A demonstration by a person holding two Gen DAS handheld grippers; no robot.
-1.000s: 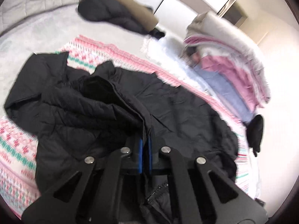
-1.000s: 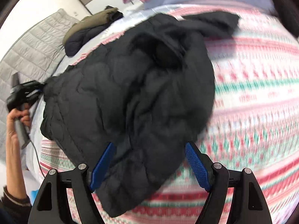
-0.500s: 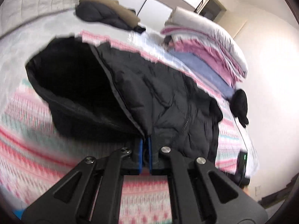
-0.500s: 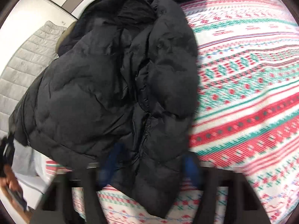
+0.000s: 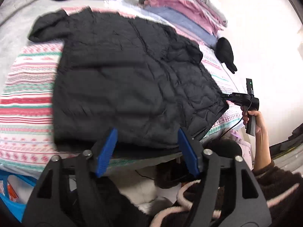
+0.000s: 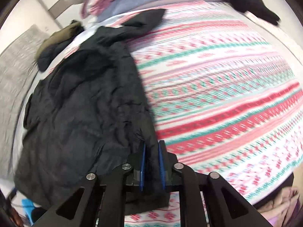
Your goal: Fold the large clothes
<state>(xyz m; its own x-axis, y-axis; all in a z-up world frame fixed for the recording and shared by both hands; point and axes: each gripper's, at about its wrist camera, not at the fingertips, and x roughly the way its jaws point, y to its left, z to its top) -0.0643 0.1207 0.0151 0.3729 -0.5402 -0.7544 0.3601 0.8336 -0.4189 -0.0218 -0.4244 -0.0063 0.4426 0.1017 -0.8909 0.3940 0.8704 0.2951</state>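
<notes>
Now spread flat over the striped blanket point(image 5: 28, 102) on the bed: the black padded jacket point(image 5: 132, 87), no longer bunched and hanging from the left tongs point(image 5: 147, 149) as half a second ago. Hem near the bed's front edge, one sleeve point(image 5: 49, 28) lying out toward the far left, a pile of folded bedding point(image 5: 185, 7) behind it.

Left tongs opening at this moment, blue pads point(image 5: 106, 151) standing wide apart, nothing pressed between them; the jacket's hem only just in front. So, released on that side.

Right tongs point(image 6: 151, 162) the opposite: wide a second ago, now nearly closed and gripping a fold of the jacket's edge between the blue pads. Seen also from the left camera at the jacket's right corner point(image 5: 223, 98), held by a hand point(image 5: 251, 119). Readings suggest the pads easing very slightly apart, but cloth clearly pinched.

Meaning for the task, as a judgement: laying-out step about finished, with one side free and the other held to pull the edge straight. Folding itself probably not yet begun. Picture from the right camera blurred, so fine details of the grip uncertain.
</notes>
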